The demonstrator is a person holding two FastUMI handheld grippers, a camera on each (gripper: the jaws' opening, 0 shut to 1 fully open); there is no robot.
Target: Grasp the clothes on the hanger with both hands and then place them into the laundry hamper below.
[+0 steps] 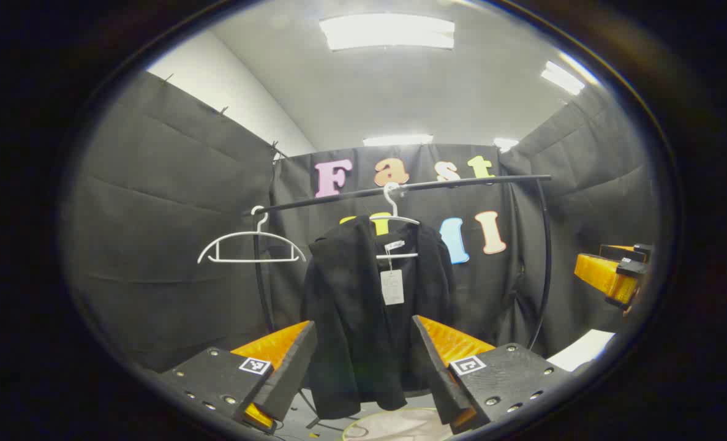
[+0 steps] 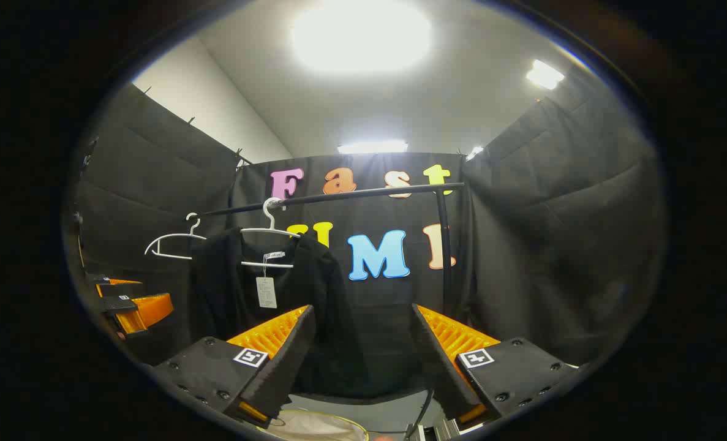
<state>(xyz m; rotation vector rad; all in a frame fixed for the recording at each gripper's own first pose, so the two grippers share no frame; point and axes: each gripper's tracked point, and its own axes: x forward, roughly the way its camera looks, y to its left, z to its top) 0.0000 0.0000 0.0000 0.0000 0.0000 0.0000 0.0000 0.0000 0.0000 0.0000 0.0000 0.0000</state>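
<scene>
A black jacket (image 1: 363,318) with a white tag hangs on a white hanger (image 1: 394,217) from the black rail (image 1: 412,185). My left gripper (image 1: 363,367) is open, short of the jacket, which shows between its fingers. In the right gripper view the jacket (image 2: 314,306) hangs left of centre on its hanger (image 2: 269,229). My right gripper (image 2: 363,361) is open too, aimed at the jacket's right edge. The hamper's pale rim (image 1: 394,424) lies below the jacket, and its rim (image 2: 320,427) shows at the bottom of the right gripper view. The right gripper (image 1: 614,272) shows far right, the left gripper (image 2: 131,306) far left.
A bare white hanger (image 1: 252,248) hangs on the rail to the left of the jacket, and this bare hanger (image 2: 176,242) also shows in the right gripper view. The rail's upright post (image 2: 444,251) stands at the right. A white sheet (image 1: 580,350) lies low right.
</scene>
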